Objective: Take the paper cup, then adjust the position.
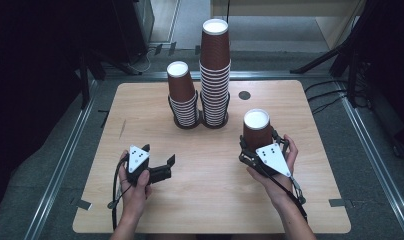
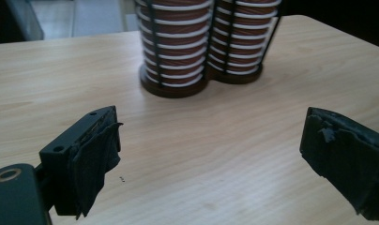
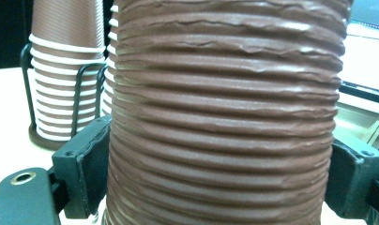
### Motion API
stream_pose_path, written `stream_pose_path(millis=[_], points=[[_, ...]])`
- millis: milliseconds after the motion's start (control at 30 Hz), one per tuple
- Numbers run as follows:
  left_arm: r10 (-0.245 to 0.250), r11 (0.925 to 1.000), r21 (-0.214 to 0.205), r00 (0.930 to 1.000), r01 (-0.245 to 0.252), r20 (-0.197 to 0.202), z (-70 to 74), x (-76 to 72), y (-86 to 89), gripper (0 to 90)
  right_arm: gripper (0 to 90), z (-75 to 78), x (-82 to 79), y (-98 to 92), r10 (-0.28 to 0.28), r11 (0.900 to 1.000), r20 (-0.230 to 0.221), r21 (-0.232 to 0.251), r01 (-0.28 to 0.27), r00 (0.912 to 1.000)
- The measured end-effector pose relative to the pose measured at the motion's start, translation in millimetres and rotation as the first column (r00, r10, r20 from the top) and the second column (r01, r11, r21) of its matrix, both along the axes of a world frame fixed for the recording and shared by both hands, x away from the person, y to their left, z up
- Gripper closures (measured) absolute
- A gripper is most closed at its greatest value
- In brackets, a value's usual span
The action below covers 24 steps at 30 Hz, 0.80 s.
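An upside-down brown ribbed paper cup [image 1: 256, 127] stands at the right of the wooden table [image 1: 210, 200]. My right gripper [image 1: 259, 146] is shut on it, a pad pressed on each side of the cup [image 3: 225, 117]. My left gripper [image 1: 159, 154] is held at the left front, open, and its jaws stand wide with nothing between them over bare wood [image 2: 211, 136]. At the back middle are two stacks of the same cups upside down in black wire holders, a short stack [image 1: 182, 95] and a tall stack [image 1: 215, 70].
A small dark round spot [image 1: 244, 95] marks the table right of the stacks. Black stands and cables lie on the grey floor around the table. The two stacks [image 2: 176, 42] rise straight ahead of the left gripper.
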<state>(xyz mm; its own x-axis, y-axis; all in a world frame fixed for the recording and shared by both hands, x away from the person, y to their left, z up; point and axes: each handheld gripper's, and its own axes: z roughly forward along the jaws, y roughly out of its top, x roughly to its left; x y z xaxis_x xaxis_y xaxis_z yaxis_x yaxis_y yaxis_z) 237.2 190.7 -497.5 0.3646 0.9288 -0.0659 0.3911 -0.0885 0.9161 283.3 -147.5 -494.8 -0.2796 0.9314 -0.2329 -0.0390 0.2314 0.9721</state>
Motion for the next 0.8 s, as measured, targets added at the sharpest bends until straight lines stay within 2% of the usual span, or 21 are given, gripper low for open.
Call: stream_pose_path(millis=[200, 300, 467, 533, 700, 800], points=[[-0.068, 0.9977, 0.002, 0.9975, 0.068, 0.018, 2.9, -3.9, -18.7, 5.4, 12.3, -7.3, -1.5, 9.6, 0.009, 0.9979, -0.003, -0.065, -0.009, 1.0], [-0.083, 0.9966, 0.0, 0.9964, 0.083, 0.02, 3.8, -4.2, -22.7, 5.4, 12.3, -9.7, -2.7, 12.8, 0.006, 0.9952, 0.003, -0.097, -0.006, 1.0], [-0.088, 0.9952, -0.04, 0.9957, 0.089, 0.028, 7.3, -4.2, -22.4, 5.5, 12.3, -12.5, -4.0, 16.6, -0.005, 0.9884, 0.02, -0.151, 0.008, 0.9998], [-0.095, 0.9945, -0.04, 0.995, 0.097, 0.03, 9.1, -4.3, -23.2, 5.4, 12.3, -14.5, -4.8, 19.2, -0.006, 0.9814, 0.032, -0.192, 0.012, 0.9995], [-0.113, 0.9926, -0.039, 0.9926, 0.115, 0.044, 15.6, -5.3, -28.0, 5.5, 12.3, -19.4, -6.7, 25.2, 0.011, 0.976, 0.023, -0.218, -0.006, 0.9997], [-0.099, 0.9947, -0.025, 0.9935, 0.1, 0.056, 20.1, -6.4, -29.4, 11.5, 12.3, -20.7, -7.5, 27.8, 0.007, 0.972, 0.024, -0.235, -0.002, 0.9997]])
